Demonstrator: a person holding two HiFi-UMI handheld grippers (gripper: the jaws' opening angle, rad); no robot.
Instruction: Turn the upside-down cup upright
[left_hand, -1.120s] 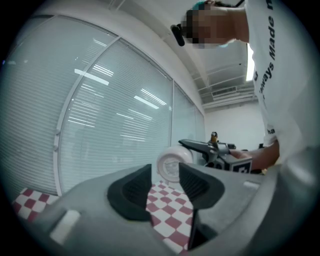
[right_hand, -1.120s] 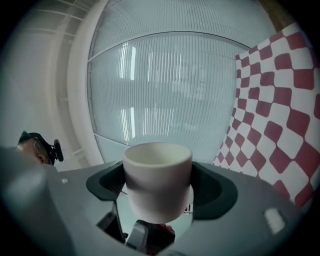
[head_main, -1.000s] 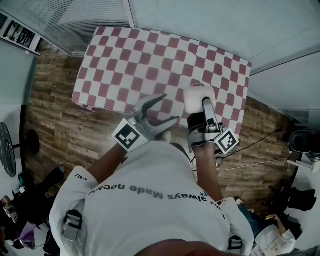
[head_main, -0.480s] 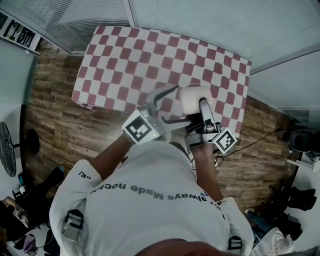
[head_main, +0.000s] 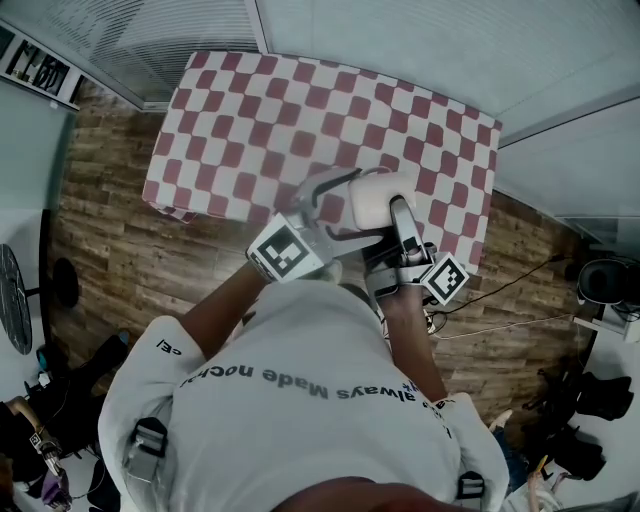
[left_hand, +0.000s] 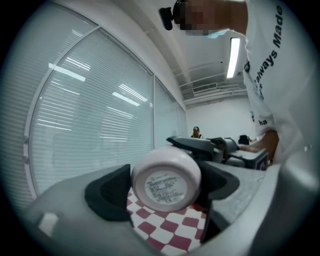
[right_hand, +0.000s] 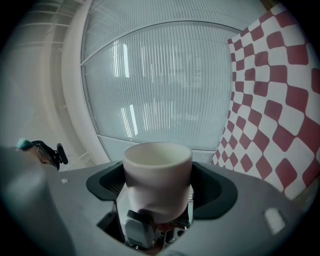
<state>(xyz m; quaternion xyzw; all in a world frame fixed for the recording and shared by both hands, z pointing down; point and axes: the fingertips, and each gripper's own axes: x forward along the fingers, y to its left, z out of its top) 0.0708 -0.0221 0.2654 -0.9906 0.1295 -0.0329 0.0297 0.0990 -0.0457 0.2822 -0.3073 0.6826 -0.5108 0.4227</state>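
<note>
right tongs (right_hand: 158, 181) clamp the cup (head_main: 372, 196) sideways above the checked table (head_main: 250, 110); left tongs (left_hand: 166, 186), just closing in, stand wide around its base.

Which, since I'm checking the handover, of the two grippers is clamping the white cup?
The right gripper: its pads press the smooth white cup's sides. The left gripper's jaws, just closing in, stand open around its base.

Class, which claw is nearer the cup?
Right. The right claw grips the cup; the left claw, jaws just closing, straddles its base, contact unclear.
</note>
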